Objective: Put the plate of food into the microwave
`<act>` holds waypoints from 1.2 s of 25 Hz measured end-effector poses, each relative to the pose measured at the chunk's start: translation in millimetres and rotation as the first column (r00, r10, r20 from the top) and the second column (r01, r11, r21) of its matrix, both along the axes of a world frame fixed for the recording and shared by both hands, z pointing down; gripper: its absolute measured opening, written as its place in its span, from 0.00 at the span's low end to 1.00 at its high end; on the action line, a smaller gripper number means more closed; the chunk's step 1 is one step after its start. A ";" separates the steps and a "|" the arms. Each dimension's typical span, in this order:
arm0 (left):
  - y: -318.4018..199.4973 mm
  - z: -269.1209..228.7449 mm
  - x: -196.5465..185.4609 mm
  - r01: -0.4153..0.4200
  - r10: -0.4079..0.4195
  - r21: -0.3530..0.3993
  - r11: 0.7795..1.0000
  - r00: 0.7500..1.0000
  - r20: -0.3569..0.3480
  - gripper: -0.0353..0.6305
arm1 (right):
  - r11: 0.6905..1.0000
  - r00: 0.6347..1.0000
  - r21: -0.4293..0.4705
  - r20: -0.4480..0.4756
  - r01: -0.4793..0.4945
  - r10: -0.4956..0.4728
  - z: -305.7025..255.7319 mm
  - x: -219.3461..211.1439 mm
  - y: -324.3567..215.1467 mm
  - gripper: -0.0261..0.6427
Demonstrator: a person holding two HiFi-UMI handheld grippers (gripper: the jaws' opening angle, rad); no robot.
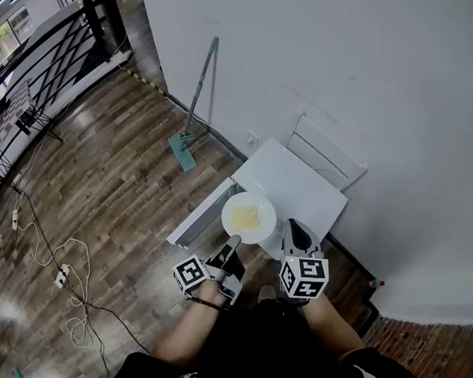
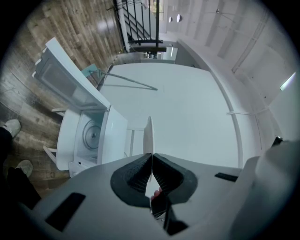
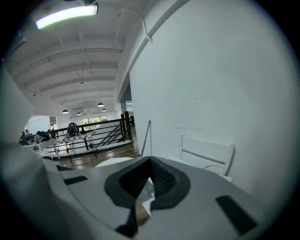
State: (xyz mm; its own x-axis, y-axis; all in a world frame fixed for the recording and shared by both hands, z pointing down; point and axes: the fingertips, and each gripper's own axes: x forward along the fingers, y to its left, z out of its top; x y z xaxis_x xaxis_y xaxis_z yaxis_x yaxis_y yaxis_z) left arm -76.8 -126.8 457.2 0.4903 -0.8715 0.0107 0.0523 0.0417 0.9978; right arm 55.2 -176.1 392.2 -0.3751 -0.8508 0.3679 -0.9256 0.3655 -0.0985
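A white plate (image 1: 248, 217) with yellow food hangs level over the open white microwave (image 1: 297, 184). My left gripper (image 1: 233, 245) is shut on the plate's near rim. In the left gripper view the plate (image 2: 148, 135) shows edge-on, running up from the closed jaws of the left gripper (image 2: 152, 155). There the microwave (image 2: 115, 136) stands at the left, its cavity and glass turntable (image 2: 91, 134) exposed and its door (image 2: 65, 77) swung out. My right gripper (image 1: 295, 228) hovers just right of the plate, apart from it, shut and holding nothing. The right gripper view shows the right gripper (image 3: 150, 160) and the plate's edge (image 3: 115, 162) to its left.
The microwave door (image 1: 199, 215) hangs open toward the left. A white chair (image 1: 326, 154) stands against the wall behind the microwave. A mop (image 1: 195, 102) leans on the wall to the left. Cables and a power strip (image 1: 62, 276) lie on the wooden floor.
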 end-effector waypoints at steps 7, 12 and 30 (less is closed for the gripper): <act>15.7 48.9 13.3 0.065 -0.065 0.007 0.998 0.998 -0.002 0.06 | 0.993 0.993 -0.030 -0.002 0.118 -0.118 46.0 -3.6 2.5 0.06; 15.9 105.3 11.1 0.102 -0.102 0.003 0.995 0.995 -0.004 0.06 | 0.983 0.986 -0.085 -0.002 0.163 -0.164 103.5 -11.8 4.6 0.06; -66.5 314.1 5.9 -0.021 0.021 -0.016 1.000 1.000 -0.007 0.06 | 0.982 0.999 -0.185 -0.016 0.027 -0.031 288.1 -35.3 -4.6 0.06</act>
